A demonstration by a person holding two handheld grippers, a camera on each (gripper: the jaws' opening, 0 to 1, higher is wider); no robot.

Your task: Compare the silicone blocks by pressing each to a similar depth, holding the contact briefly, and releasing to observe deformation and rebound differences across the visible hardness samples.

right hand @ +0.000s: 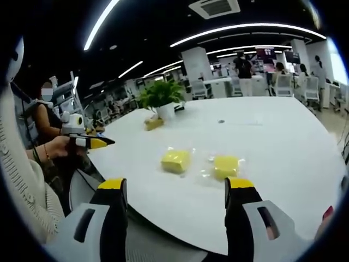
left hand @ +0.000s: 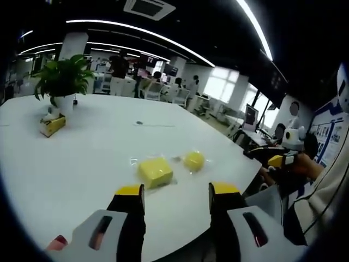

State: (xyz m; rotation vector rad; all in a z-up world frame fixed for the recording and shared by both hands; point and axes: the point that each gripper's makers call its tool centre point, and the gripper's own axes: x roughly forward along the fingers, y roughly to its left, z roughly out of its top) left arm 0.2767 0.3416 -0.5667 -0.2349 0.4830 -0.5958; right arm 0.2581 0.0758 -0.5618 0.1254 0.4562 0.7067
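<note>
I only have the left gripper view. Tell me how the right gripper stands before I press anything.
Observer: The right gripper is open, jaws wide apart, touching neither block.
Operator: Give me the blocks as seen from that side.
Observer: In the right gripper view the first block and the second block lie apart beyond the jaw tips, each in its own clear wrapper. Both look like flat, squarish slabs.

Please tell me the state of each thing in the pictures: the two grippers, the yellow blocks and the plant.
left gripper: open, above the table edge, holding nothing.
right gripper: open, holding nothing.
square yellow block: lying flat on the white table, in clear wrap, untouched.
round yellow block: lying beside it, wrapped, untouched.
potted plant: upright.
</note>
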